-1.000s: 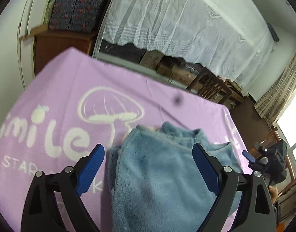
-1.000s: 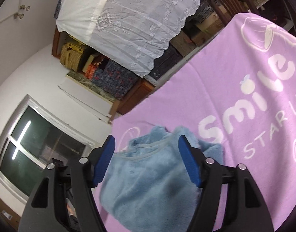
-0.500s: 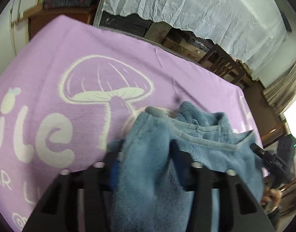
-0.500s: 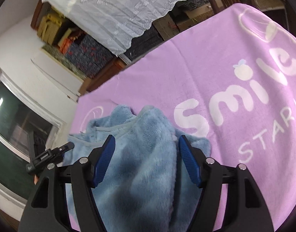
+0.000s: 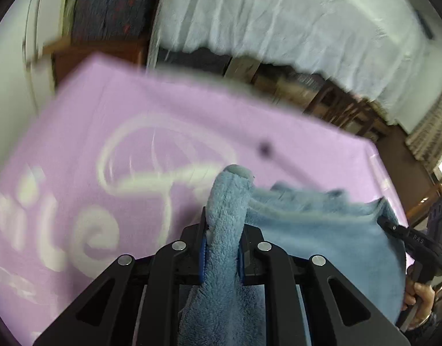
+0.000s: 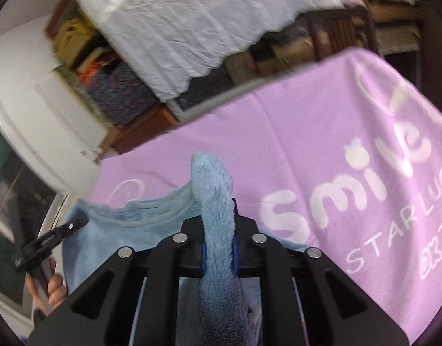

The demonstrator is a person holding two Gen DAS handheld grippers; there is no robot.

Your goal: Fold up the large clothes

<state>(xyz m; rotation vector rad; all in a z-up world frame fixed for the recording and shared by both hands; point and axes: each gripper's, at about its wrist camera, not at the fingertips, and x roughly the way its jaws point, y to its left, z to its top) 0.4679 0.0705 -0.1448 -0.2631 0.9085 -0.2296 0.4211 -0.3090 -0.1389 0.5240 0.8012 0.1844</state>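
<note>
A fluffy blue fleece garment (image 5: 316, 239) hangs stretched between my two grippers above a purple blanket (image 5: 85, 132). My left gripper (image 5: 222, 248) is shut on a bunched fold of the garment. My right gripper (image 6: 218, 248) is shut on another bunched fold of the garment (image 6: 212, 190). Each gripper shows in the other's view: the right one (image 5: 408, 242) at the garment's right edge, the left one (image 6: 50, 239) at its left edge. The garment's lower part is hidden under the grippers.
The purple blanket (image 6: 336, 132) has white "smile" lettering and a mushroom drawing. Behind it stand a white lace-covered piece of furniture (image 5: 278, 17), dark boxes (image 5: 111, 3), a wooden cabinet (image 5: 105, 52) and a wooden chair (image 6: 339, 31). A dark window (image 6: 7, 190) is at left.
Both grippers have closed on the blue garment, each pinching a fold, and lifted it off the blanket so it stretches between them.
</note>
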